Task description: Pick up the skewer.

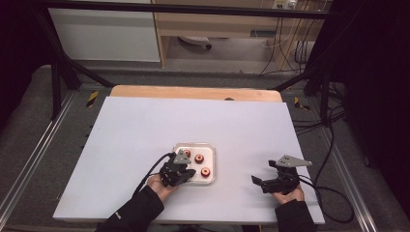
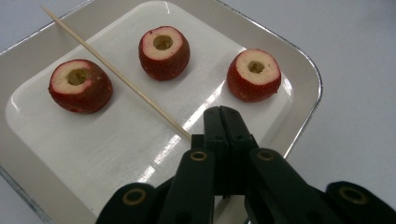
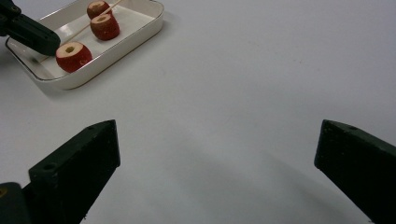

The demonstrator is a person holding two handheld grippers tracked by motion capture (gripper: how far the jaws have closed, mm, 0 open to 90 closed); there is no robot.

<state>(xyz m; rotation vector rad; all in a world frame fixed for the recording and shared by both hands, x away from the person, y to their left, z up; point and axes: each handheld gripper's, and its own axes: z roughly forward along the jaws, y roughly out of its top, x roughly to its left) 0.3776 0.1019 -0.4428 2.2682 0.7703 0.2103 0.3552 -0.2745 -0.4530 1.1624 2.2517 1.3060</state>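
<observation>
- High view: the left gripper (image 1: 178,170) hung over the near left corner of the white tray (image 1: 211,151), which sat near the middle of the pale worktop (image 1: 145,130); three red fruit pieces lay in the tray, and the right gripper (image 1: 278,178) rested well apart to the right
- Left gripper view: the fingers (image 2: 219,123) were clenched on the near end of a thin wooden skewer (image 2: 112,71), which ran away slantwise across the tray floor between the left fruit piece (image 2: 80,86) and the middle fruit piece (image 2: 164,46); a third fruit piece (image 2: 254,74) lay to the right, each cored with its hole facing up
- Right gripper view: the fingers (image 3: 74,163) stood released and wide apart over bare worktop, with the tray far off at upper left
</observation>
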